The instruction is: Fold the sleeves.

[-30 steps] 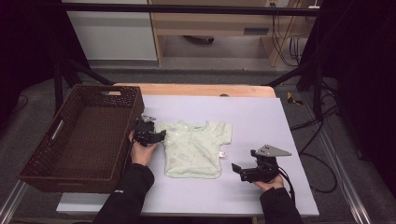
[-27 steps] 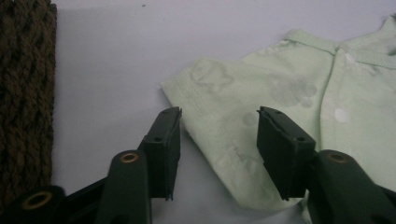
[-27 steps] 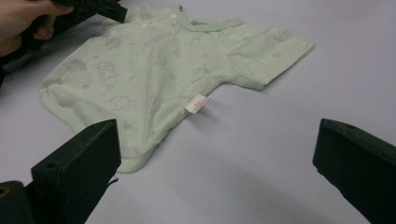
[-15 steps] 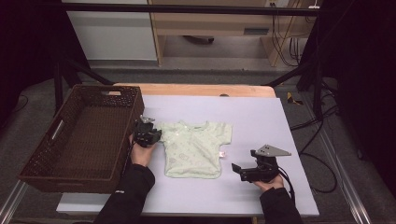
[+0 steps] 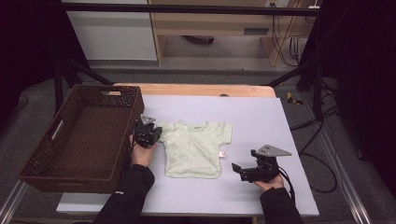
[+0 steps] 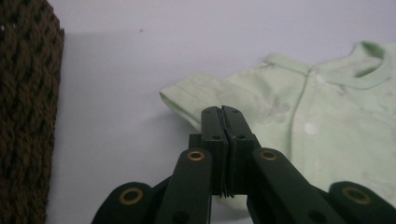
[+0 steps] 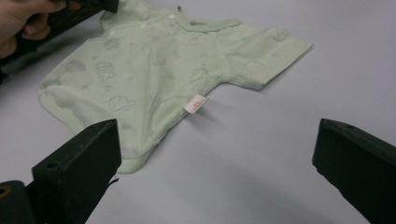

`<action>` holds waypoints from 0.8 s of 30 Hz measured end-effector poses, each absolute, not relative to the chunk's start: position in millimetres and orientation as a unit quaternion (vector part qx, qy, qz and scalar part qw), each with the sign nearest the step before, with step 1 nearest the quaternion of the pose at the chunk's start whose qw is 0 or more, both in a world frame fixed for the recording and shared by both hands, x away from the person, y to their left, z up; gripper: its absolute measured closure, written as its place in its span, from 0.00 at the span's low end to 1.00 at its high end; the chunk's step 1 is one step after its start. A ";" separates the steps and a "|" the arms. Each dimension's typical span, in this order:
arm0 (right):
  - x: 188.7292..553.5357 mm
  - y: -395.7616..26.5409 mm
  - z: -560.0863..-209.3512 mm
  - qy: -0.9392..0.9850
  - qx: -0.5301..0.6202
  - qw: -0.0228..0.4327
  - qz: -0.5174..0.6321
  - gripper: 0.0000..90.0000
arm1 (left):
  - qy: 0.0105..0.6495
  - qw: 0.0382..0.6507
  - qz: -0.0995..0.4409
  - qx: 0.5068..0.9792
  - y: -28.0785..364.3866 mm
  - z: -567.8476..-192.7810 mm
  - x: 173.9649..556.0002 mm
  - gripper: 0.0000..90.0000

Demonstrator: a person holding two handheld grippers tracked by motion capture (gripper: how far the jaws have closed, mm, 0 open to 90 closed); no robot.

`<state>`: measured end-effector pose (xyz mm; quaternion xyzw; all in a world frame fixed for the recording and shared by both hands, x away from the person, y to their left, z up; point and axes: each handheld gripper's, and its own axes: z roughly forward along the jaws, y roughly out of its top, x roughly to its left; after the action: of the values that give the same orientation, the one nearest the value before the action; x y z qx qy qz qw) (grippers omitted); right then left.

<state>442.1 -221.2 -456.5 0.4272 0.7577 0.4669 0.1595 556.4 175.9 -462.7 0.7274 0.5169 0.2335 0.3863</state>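
Note:
A pale green baby shirt (image 5: 196,149) lies flat on the lilac table top (image 5: 261,116), neck toward the far side. My left gripper (image 5: 156,133) is at the shirt's left sleeve; its jaws have just been closing. In the left gripper view they stand pressed together (image 6: 222,112) on the sleeve's cloth (image 6: 187,95), which lifts slightly off the table. My right gripper (image 5: 243,161) rests right of the shirt's hem, open wide with nothing between its jaws (image 7: 217,126). The shirt (image 7: 154,79) and its small white side label (image 7: 196,103) lie in front of it.
A dark brown wicker basket (image 5: 60,130) stands on the left of the table, close beside my left hand, and its wall (image 6: 23,116) shows in the left gripper view. Bare table lies right of and beyond the shirt. Cables hang off the right edge.
The left gripper has shifted slightly toward the shirt's left sleeve and its jaws have come together there. The right gripper and the rest of the shirt have stayed put.

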 end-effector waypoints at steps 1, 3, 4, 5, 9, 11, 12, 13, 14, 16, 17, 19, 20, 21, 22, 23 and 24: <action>442.1 -221.2 -456.5 0.758 0.427 0.159 0.467 0.02 | 0.511 0.388 0.239 0.729 174.0 -460.2 554.9 0.98; 442.3 -221.2 -456.6 0.758 0.428 0.160 0.466 0.02 | 0.502 0.392 0.242 0.732 170.3 -455.7 552.7 0.98; 442.1 -221.2 -456.5 0.758 0.428 0.160 0.467 0.02 | 0.494 0.397 0.242 0.735 166.5 -451.8 550.6 0.98; 442.2 -221.2 -456.6 0.758 0.428 0.160 0.466 0.02 | 0.490 0.399 0.241 0.736 164.0 -450.4 549.9 0.98; 442.2 -221.0 -456.7 0.758 0.427 0.160 0.466 0.02 | 0.476 0.401 0.238 0.746 154.7 -447.4 547.4 0.98; 442.2 -221.2 -456.6 0.758 0.427 0.160 0.466 0.02 | 0.466 0.402 0.235 0.752 147.1 -446.7 545.8 0.98; 442.1 -221.2 -456.5 0.758 0.427 0.160 0.466 0.02 | 0.461 0.400 0.233 0.757 143.2 -446.8 545.2 0.98; 442.1 -221.2 -456.5 0.758 0.428 0.159 0.466 0.02 | 0.452 0.397 0.230 0.765 134.7 -447.9 544.3 0.98; 442.1 -221.2 -456.5 0.758 0.428 0.159 0.466 0.02 | 0.452 0.397 0.230 0.765 134.7 -447.9 544.3 0.98; 442.0 -221.2 -456.3 0.758 0.427 0.160 0.467 0.02 | 0.435 0.389 0.223 0.781 123.8 -451.4 543.5 0.98; 442.0 -221.2 -456.3 0.758 0.427 0.160 0.467 0.02 | 0.435 0.389 0.223 0.781 123.8 -451.4 543.5 0.98; 442.0 -221.3 -456.3 0.758 0.427 0.160 0.467 0.02 | 0.427 0.383 0.224 0.788 117.9 -454.8 543.2 0.98; 442.0 -221.3 -456.2 0.758 0.427 0.159 0.467 0.02 | 0.426 0.378 0.215 0.793 115.2 -458.7 544.6 0.98; 441.9 -221.3 -456.2 0.758 0.427 0.160 0.467 0.02 | 0.426 0.375 0.212 0.796 114.5 -460.7 545.3 0.97; 441.9 -221.2 -456.2 0.758 0.426 0.159 0.468 0.02 | 0.426 0.374 0.206 0.798 114.3 -462.3 545.9 0.97; 441.8 -221.3 -456.1 0.758 0.426 0.159 0.467 0.02 | 0.426 0.374 0.206 0.798 114.3 -462.3 545.9 0.96; 441.8 -221.3 -456.1 0.758 0.426 0.159 0.467 0.02 | 0.423 0.383 0.194 0.798 115.9 -463.2 546.1 0.93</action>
<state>441.8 -221.3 -456.1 0.4261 0.7584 0.4668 0.1592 546.1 115.9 -463.2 0.7980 0.4232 0.1942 0.3825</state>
